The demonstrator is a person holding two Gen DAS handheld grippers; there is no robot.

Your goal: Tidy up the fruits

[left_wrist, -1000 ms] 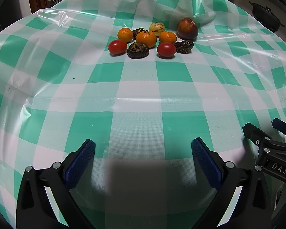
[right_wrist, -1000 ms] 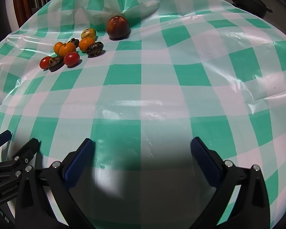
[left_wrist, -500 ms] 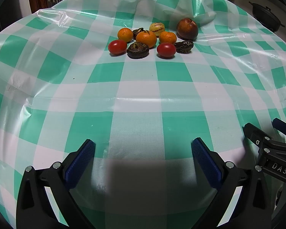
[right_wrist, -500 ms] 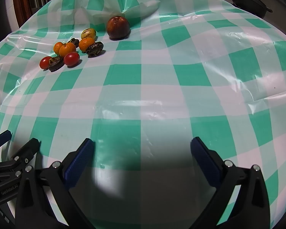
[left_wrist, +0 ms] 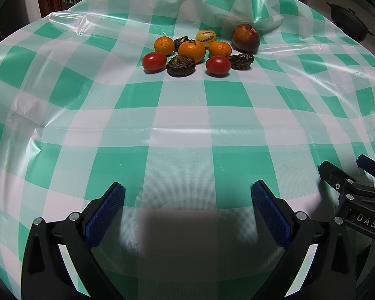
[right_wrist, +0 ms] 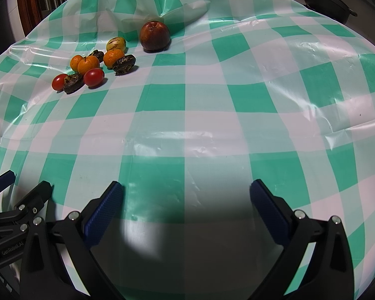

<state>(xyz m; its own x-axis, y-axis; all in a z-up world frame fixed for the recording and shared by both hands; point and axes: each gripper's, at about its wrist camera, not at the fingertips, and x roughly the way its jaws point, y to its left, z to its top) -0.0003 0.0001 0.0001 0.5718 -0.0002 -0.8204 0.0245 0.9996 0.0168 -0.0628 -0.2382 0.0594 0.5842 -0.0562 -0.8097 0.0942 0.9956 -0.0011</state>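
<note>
A: Has anything moved in the last second?

B: No. Both views match the earlier ones. The left gripper (left_wrist: 187, 195) hangs low over the green-and-white checked plastic tablecloth (left_wrist: 182, 105), its blue-padded jaws spread wide with nothing between them. The right gripper (right_wrist: 186, 193) is the same, wide apart and empty. It sits just to the right of the left one, and each shows at the edge of the other's view.

A: Where is the fruit?

B: Well ahead of both sets of jaws, all in one cluster. From the left gripper it lies almost straight ahead. There are two glossy red tomatoes (left_wrist: 154, 61), three round orange tangerines (left_wrist: 192, 50), three dark wrinkled brown fruits (left_wrist: 180, 65), a pale yellow-green striped fruit (left_wrist: 206, 35), and at the cluster's right end a large dark red apple (left_wrist: 245, 37). From the right gripper the cluster sits ahead and to the left.

A: So what does that mean?

B: Sorting looks not yet begun; nothing is held, and either gripper must first reach forward.
</note>
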